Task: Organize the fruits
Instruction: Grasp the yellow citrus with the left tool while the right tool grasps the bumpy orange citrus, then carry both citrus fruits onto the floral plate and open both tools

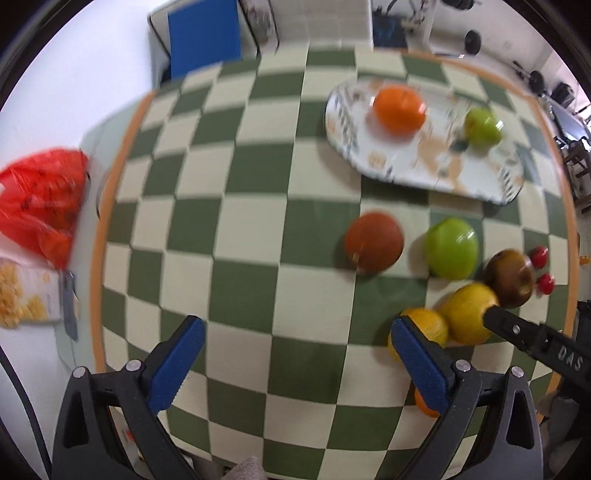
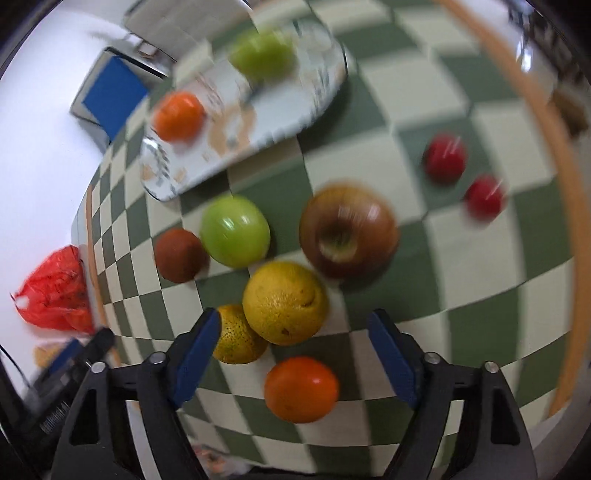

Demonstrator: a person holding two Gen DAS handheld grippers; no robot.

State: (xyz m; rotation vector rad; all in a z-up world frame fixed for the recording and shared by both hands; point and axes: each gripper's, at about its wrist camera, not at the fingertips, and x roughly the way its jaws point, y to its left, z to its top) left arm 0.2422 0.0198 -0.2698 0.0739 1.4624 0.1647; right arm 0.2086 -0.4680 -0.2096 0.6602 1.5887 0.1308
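Observation:
An oval patterned plate [image 1: 369, 155] [image 2: 280, 122] holds an orange [image 1: 399, 109] [image 2: 179, 116] and a green apple [image 1: 482, 127] [image 2: 262, 55]. On the checkered cloth lie a brown-red fruit [image 1: 373, 247] [image 2: 180, 254], a green apple [image 1: 451, 247] [image 2: 235, 230], a dark red apple [image 1: 510, 278] [image 2: 349, 230], a big yellow citrus [image 1: 467, 314] [image 2: 285, 302], a smaller yellow citrus [image 1: 428, 325] [image 2: 236, 339], an orange [image 2: 301, 389] and two small red fruits [image 2: 445, 157] [image 2: 484, 199]. My left gripper [image 1: 295, 363] is open and empty over bare cloth. My right gripper [image 2: 295, 350] is open above the orange and big citrus.
A red plastic bag [image 1: 40, 199] [image 2: 55, 291] and a snack box [image 1: 26, 295] lie left of the cloth. A blue-panelled box [image 1: 203, 33] stands at the far edge. The cloth's orange border [image 2: 546, 155] runs along the right.

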